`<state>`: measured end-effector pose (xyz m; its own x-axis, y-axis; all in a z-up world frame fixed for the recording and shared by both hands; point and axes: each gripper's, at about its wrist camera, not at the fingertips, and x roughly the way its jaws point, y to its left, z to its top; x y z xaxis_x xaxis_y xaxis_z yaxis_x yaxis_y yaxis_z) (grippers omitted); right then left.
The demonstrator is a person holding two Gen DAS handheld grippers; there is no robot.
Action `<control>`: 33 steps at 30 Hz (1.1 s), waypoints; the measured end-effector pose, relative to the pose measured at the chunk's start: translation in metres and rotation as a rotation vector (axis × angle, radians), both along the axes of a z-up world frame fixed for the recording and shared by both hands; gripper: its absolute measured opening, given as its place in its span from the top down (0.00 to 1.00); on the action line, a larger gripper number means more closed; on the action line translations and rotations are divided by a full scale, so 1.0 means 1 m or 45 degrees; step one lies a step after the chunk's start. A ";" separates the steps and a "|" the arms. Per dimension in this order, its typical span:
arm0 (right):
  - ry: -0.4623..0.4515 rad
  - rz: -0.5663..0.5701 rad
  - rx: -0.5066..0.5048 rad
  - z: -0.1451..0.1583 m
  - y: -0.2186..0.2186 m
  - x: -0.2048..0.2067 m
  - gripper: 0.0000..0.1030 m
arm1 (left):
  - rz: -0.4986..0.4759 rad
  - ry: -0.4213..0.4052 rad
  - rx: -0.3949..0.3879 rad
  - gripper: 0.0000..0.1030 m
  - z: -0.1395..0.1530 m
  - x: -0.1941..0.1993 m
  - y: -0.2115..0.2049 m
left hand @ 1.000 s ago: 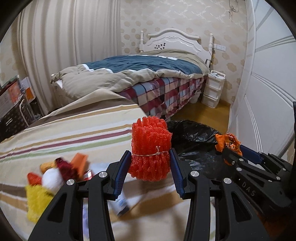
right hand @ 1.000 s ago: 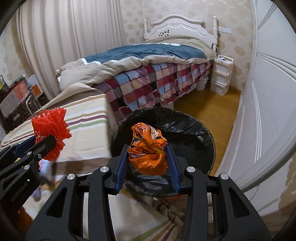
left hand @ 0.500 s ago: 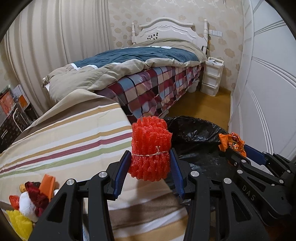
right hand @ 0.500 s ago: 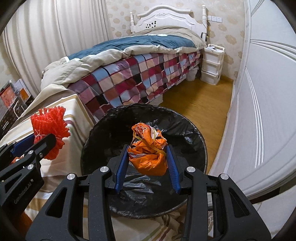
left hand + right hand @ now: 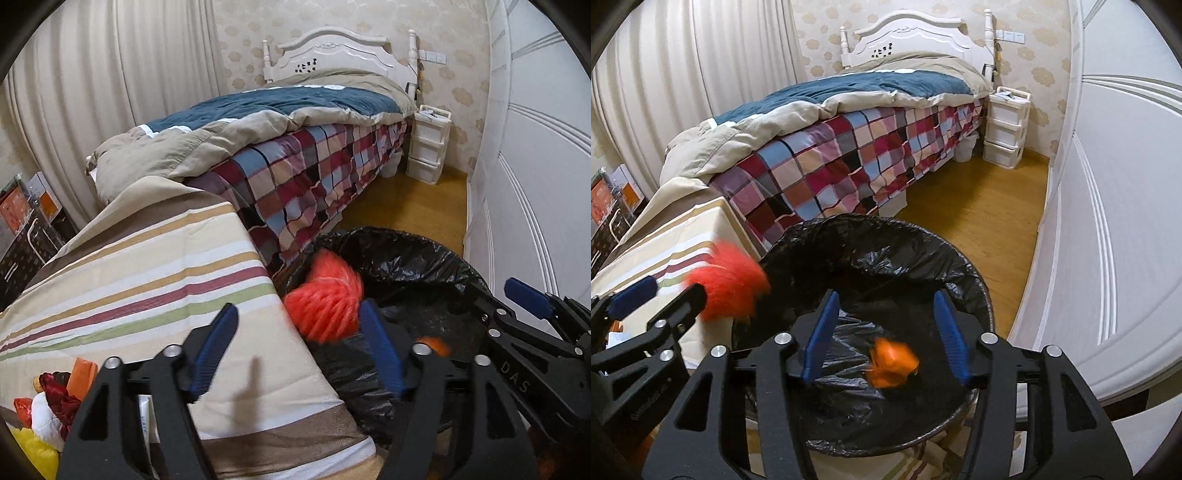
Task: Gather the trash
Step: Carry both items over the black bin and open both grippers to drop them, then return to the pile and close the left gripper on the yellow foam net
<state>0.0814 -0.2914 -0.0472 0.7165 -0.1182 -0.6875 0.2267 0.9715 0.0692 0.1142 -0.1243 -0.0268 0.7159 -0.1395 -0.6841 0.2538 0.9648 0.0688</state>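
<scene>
- With my left gripper jaws just opening, the red foam bundle drops free over the bin.
- My right gripper jaws, also opening, stand apart; the orange wad falls loose.

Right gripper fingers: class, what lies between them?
In the right wrist view, the right gripper has just been opening; between its fingers the orange bundle drops untouched over the black bin bag.

Two grippers, one red foam net bundle, one orange wad, one black-lined trash bin, one bed, one white drawer unit upper right
</scene>
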 end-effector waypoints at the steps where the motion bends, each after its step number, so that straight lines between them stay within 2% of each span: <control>1: -0.001 -0.003 -0.004 0.001 0.000 -0.001 0.48 | 0.003 -0.004 -0.001 0.28 0.001 0.000 0.000; 8: -0.028 -0.027 0.000 0.009 -0.001 -0.012 0.41 | 0.033 -0.017 -0.011 0.23 0.009 -0.005 0.010; 10: -0.036 -0.026 -0.002 0.011 0.002 -0.016 0.36 | 0.042 -0.022 -0.011 0.23 0.010 -0.008 0.015; 21: -0.030 0.019 0.007 0.013 0.033 -0.041 0.34 | 0.107 -0.035 -0.016 0.22 0.017 -0.034 0.053; 33: -0.030 0.133 0.015 0.016 0.082 -0.066 0.29 | 0.217 -0.023 -0.026 0.21 0.022 -0.065 0.111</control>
<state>0.0151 -0.2091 -0.0311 0.7403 -0.0340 -0.6714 0.1222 0.9889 0.0847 0.0495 -0.0133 -0.0052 0.7425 -0.0287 -0.6692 0.0850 0.9951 0.0515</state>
